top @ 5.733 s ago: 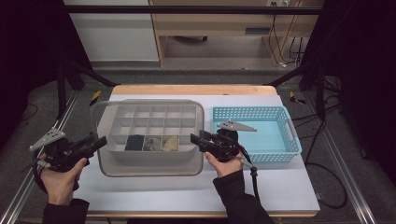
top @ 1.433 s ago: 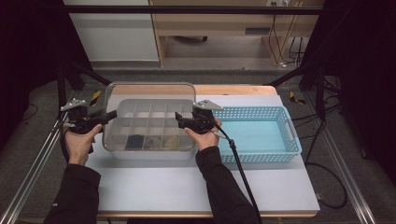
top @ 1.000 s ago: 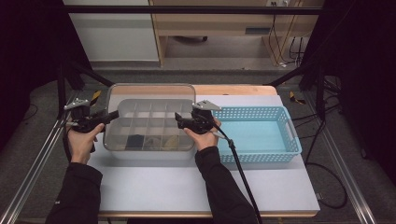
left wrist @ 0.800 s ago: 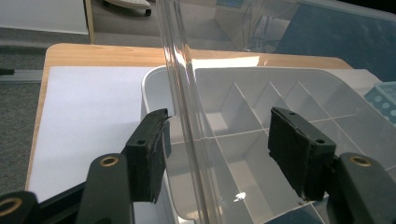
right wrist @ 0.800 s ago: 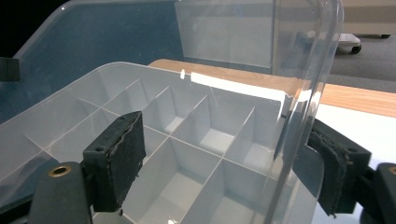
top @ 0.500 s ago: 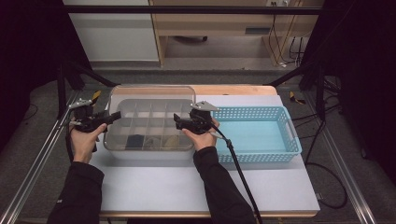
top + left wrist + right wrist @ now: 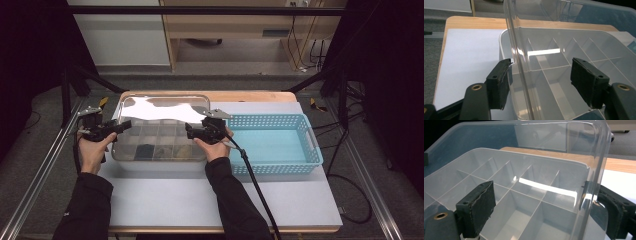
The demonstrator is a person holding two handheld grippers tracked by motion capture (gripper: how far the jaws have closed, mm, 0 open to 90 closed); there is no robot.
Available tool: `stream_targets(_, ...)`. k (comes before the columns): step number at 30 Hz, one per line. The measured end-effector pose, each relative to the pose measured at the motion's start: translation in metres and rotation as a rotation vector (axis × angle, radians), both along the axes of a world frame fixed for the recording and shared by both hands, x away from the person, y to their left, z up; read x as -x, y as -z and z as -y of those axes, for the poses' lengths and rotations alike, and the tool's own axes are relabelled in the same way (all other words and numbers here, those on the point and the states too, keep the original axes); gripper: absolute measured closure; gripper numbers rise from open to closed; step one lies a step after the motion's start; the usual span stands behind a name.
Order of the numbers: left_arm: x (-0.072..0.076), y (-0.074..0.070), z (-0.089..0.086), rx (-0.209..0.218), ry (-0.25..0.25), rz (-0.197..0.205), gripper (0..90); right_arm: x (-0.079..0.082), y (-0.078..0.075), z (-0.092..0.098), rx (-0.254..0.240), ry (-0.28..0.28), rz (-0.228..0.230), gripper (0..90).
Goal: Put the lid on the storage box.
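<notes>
A clear plastic organiser box point(image 7: 160, 145) sits on the left half of the tabletop point(image 7: 200, 195), its inside split by thin walls into a grid of small compartments. Most of them look empty; a few in the near row hold small dark and brownish items that are too small to make out. Its transparent lid point(image 7: 162, 107) is raised and tilted toward the far side, catching a bright glare from the light above.

The left gripper point(image 7: 122, 127) is at the box's left end. In the left gripper view the jaws have just been opening and stand wide apart, with the lid's edge point(image 7: 520, 62) running up between them; the left pad lies just beside that edge and the right pad is well clear of it. The right gripper point(image 7: 192, 132) is at the box's right end. In the right gripper view its jaws also stand apart, one over the compartments and the other behind the lid's curved corner point(image 7: 599, 170), and neither pad presses the plastic.

Just beside the box on the right stands an empty light-blue perforated basket point(image 7: 310, 145). The tabletop is covered by a white sheet, with a wooden edge showing at the far side. Around it are a metal frame point(image 7: 40, 170), a grey floor, dark curtains and a wooden cabinet point(image 7: 235, 30) with trailing cables.
</notes>
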State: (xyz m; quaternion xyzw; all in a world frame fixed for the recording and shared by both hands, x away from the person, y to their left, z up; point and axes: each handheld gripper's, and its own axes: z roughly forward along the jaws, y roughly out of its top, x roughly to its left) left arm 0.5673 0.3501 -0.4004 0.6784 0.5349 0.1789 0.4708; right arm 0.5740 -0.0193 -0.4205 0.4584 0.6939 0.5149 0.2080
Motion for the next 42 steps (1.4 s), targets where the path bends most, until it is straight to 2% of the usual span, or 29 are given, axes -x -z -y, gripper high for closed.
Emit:
stream_targets(5, -0.001, 0.002, -0.001, 0.004, 0.001, -0.014, 32.6, -0.002, 0.001, -0.001, 0.002, 0.001, -0.014, 10.9)
stream_targets(8, -0.003, 0.004, -0.001, 0.0, 0.002, -0.028, 32.6, -0.003, 0.003, -0.001, 0.02, 0.007, -0.02, 10.0)
stream_targets(14, -0.006, 0.007, -0.001, 0.001, 0.0, -0.048, 32.2, -0.006, 0.006, -0.001, 0.017, 0.007, -0.064, 10.0)
stream_targets(21, -0.009, 0.012, -0.002, 0.012, 0.0, -0.075, 32.1, -0.006, 0.008, -0.002, 0.018, 0.014, -0.073, 9.9)
stream_targets(28, -0.006, 0.009, -0.001, 0.005, 0.0, -0.056, 32.0, -0.006, 0.008, -0.002, 0.018, 0.021, -0.071, 9.8)
stream_targets(35, -0.002, 0.004, 0.001, -0.007, -0.002, -0.02, 32.1, -0.002, 0.003, -0.003, 0.026, 0.036, -0.04, 9.5)
stream_targets(39, -0.002, 0.004, 0.001, -0.009, -0.003, -0.024, 32.4, -0.003, 0.003, -0.002, 0.026, 0.037, -0.049, 9.6)
stream_targets(42, -0.004, 0.006, 0.001, -0.013, -0.001, -0.035, 32.3, -0.004, 0.004, -0.002, 0.02, 0.035, -0.075, 9.6)
